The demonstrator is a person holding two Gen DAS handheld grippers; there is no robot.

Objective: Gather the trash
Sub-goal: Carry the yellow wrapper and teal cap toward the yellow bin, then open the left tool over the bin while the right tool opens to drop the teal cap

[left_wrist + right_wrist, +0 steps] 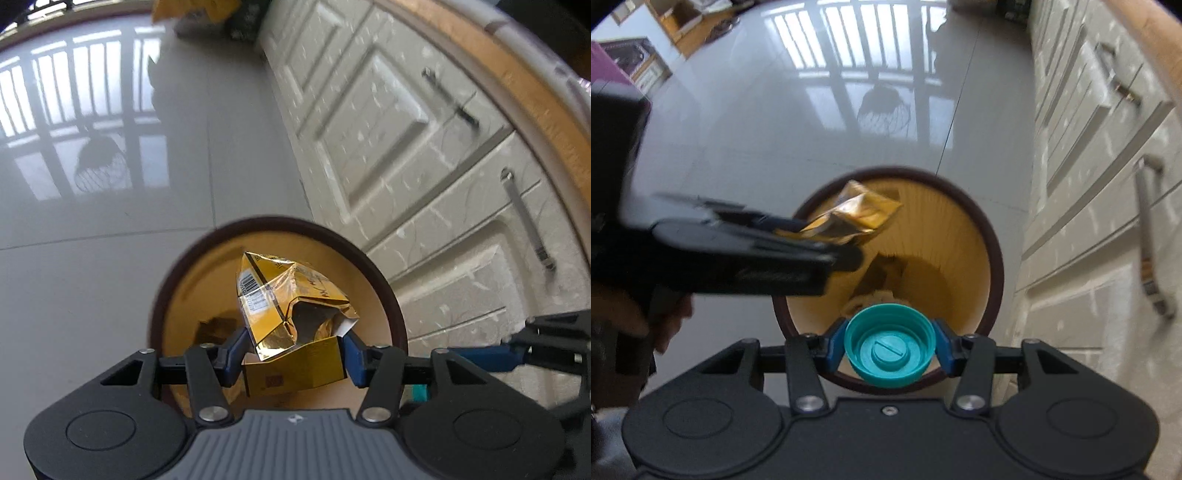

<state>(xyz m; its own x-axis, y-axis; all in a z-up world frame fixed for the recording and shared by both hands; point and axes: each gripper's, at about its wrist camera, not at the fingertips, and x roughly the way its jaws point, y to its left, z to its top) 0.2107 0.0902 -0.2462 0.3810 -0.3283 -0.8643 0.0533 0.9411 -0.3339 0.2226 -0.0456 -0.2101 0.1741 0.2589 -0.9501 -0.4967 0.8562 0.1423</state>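
My left gripper (293, 349) is shut on a crumpled gold box (291, 306) and holds it over the open mouth of a round trash bin (384, 284) with a dark brown rim and yellow inside. In the right wrist view the gold box (864, 214) hangs over the bin (993, 236) at its far left. My right gripper (888, 349) is shut on a teal bottle cap (888, 347), held over the bin's near edge. Some trash lies at the bin's bottom (882, 273). The right gripper's tip (517, 354) shows at the right of the left wrist view.
The bin stands on a glossy grey tiled floor (110, 258). White cabinet doors (424, 166) with metal handles run along the right, under a wooden counter edge (498, 74). A purple box (609, 70) and wooden furniture (687, 22) stand far left.
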